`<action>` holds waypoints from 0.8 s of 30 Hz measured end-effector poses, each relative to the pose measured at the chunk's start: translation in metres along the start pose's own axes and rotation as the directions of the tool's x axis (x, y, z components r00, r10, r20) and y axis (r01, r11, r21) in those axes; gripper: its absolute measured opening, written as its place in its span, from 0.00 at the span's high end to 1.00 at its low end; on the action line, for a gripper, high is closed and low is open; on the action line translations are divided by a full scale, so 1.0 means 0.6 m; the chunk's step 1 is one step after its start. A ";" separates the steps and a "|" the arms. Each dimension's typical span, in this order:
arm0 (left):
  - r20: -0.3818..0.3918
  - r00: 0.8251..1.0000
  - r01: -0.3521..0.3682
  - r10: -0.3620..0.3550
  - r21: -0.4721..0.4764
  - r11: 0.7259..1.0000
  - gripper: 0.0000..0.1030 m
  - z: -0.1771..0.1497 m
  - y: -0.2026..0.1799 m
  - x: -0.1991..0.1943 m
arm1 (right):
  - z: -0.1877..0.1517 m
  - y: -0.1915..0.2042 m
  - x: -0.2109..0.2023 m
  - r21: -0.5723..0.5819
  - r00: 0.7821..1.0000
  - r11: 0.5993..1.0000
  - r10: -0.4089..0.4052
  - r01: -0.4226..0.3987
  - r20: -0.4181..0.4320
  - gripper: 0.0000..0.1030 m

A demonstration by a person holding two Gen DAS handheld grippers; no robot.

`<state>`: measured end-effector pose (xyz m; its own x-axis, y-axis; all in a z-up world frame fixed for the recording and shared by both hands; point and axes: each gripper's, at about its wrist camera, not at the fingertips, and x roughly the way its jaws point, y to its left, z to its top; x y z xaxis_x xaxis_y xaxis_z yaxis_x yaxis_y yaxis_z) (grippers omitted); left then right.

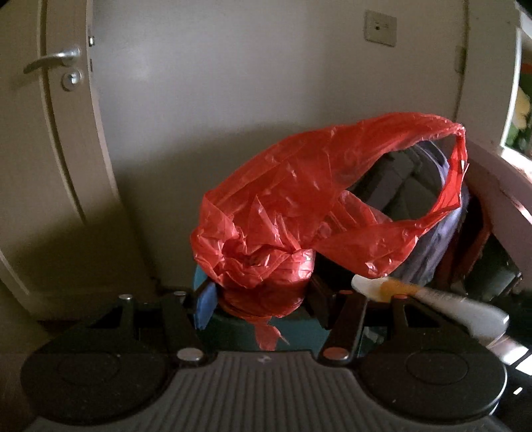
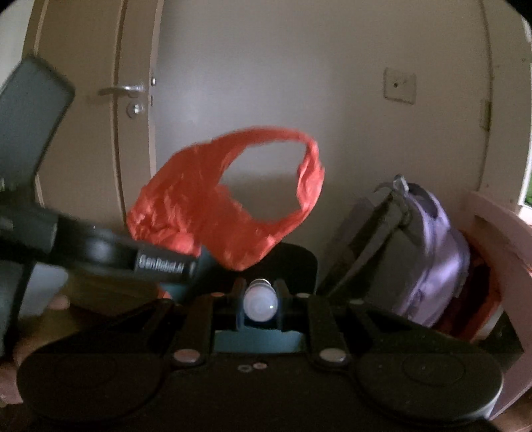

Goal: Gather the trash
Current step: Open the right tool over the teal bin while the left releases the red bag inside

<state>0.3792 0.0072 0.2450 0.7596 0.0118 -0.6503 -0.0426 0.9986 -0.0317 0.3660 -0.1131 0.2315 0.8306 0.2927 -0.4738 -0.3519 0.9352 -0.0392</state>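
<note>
My left gripper [image 1: 262, 299] is shut on the bunched lower part of a red plastic bag [image 1: 299, 199] and holds it up in the air, its handle loop open to the upper right. My right gripper [image 2: 259, 299] is shut on a small white light bulb [image 2: 259, 302], metal base pointing forward. The bag [image 2: 212, 206] hangs just ahead of and above the bulb. The left gripper's body [image 2: 99, 252] crosses the left of the right wrist view. In the left wrist view a white and orange object [image 1: 399, 292], blurred, lies just under the bag's right side.
A white door [image 1: 50, 116] with a metal handle stands on the left, a bare wall with a switch plate [image 1: 380, 28] behind. A lilac and grey backpack [image 2: 432, 259] leans at the right, beside a pink piece of furniture [image 2: 498, 239].
</note>
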 end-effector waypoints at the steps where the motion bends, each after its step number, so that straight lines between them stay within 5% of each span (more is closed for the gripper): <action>1: -0.008 1.000 0.000 0.000 -0.002 1.000 0.44 -0.002 0.005 0.000 | 0.001 0.000 0.016 -0.004 1.000 1.000 -0.004 0.004 -0.010 0.84; 13: -0.150 0.988 -0.041 0.042 0.009 0.999 0.44 0.012 0.009 0.181 | -0.018 0.000 0.210 -0.014 0.986 1.000 -0.005 0.003 -0.169 0.84; 24: -0.206 0.976 -0.050 0.071 0.104 0.993 0.44 0.017 -0.007 0.262 | -0.025 0.015 0.281 -0.071 0.963 0.997 0.011 -0.031 -0.269 0.84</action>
<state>0.5053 0.0057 0.1506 0.6046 0.0713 -0.7933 -0.0128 0.9967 0.0798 0.4966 -0.0583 0.1383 0.6803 0.2386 -0.6930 -0.4076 0.9090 -0.0871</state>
